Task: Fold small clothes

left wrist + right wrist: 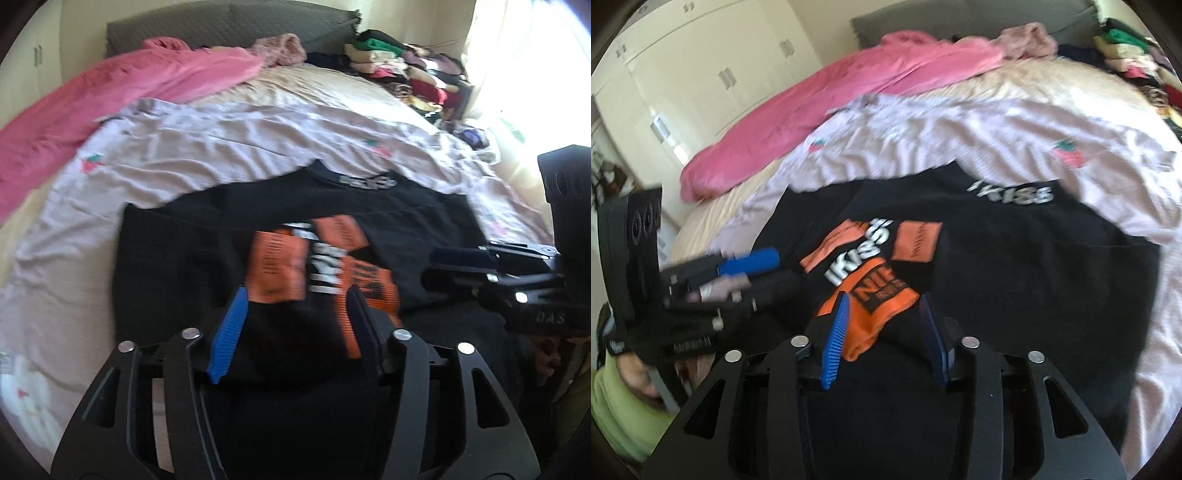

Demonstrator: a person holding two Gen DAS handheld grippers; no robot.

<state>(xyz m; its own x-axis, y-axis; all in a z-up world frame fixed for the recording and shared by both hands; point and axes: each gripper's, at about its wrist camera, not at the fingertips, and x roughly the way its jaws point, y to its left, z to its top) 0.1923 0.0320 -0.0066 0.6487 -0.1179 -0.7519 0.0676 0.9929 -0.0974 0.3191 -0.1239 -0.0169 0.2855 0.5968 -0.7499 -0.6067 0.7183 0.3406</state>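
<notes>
Left tool (pixel 295 317) & right tool (pixel 882 325) both hover low over the near hem, blue pads spread, nothing pinched; cloth lies under the gaps, not gripped. To fold well I'd say: bite both near corners evenly, lift together, carry level so edges meet square. The black cotton T-shirt w/ orange-and-white print (pixel 221 236) lies fairly flat on the bed's pale pink strawberry-print sheet (pixel 229 140), collar far side.
</notes>
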